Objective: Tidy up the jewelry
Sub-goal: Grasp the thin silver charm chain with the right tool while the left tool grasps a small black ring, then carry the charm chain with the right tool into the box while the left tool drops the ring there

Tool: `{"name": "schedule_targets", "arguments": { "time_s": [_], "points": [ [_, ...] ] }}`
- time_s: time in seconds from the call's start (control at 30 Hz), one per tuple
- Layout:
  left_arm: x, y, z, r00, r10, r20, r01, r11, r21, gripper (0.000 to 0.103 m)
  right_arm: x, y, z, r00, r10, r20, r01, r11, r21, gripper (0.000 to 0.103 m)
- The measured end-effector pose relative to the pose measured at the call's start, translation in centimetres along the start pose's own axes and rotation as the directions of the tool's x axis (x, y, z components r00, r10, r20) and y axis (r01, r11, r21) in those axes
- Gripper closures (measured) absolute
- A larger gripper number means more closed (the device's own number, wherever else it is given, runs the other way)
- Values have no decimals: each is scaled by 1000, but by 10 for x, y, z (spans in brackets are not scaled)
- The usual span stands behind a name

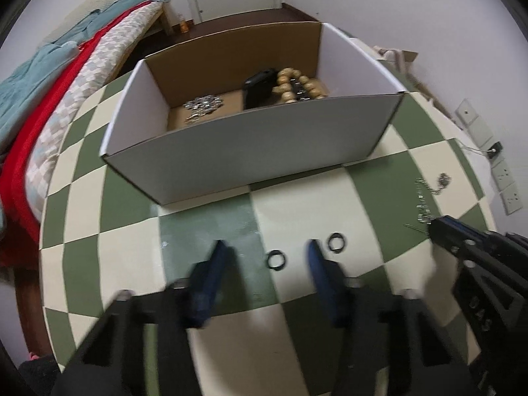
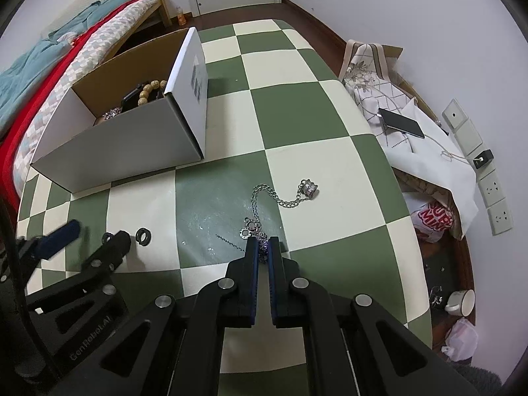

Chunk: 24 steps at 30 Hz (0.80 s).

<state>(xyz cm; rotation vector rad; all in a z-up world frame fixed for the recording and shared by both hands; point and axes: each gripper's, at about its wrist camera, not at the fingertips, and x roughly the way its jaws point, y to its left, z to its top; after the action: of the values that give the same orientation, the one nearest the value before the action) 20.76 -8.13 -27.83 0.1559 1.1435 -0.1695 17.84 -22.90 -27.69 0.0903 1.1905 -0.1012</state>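
A white cardboard box [image 1: 250,155] stands on the checkered table and holds a wooden bead bracelet [image 1: 297,85], a black item [image 1: 259,87] and silver jewelry [image 1: 203,105]. My left gripper [image 1: 267,254] is open, with one black ring [image 1: 276,259] between its fingers. A second black ring [image 1: 335,243] lies just right of the right finger. My right gripper [image 2: 263,247] is shut on the near end of a silver chain [image 2: 264,198] that lies on the table, with a silver charm [image 2: 309,188] at its far end. The box [image 2: 132,138] also shows in the right wrist view.
The green and cream checkered table [image 2: 297,115] ends at the right beside a pile of cloth and a phone [image 2: 401,122]. A bed [image 1: 49,99] with red and teal bedding runs along the left. Wall sockets [image 2: 491,188] are at the right.
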Motion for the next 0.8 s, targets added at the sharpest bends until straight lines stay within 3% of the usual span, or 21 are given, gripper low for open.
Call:
{"name": "schedule_targets", "arguments": {
  "time_s": [0.03,0.1,0.43,0.8],
  "points": [
    [-1,-3,0,1000,-3,0,3,1000,5,85,0,0,0,1000,0,-1,0,1000,1,97],
    [-2,-9,0,1000,-1,-1,1,1000,12,93,0,1,1,1000,0,-3,0,1000,4,97],
    [-5,-1,-1,1000,18,9,-17,1000,-15,93,-6,-1,2,1000,2,18,-2,1000,23,98],
    [-53,10,5,995,21,102,-16,999,-47,93,-64,11,8,987,5,160,-5,1000,-1,99]
  ]
}}
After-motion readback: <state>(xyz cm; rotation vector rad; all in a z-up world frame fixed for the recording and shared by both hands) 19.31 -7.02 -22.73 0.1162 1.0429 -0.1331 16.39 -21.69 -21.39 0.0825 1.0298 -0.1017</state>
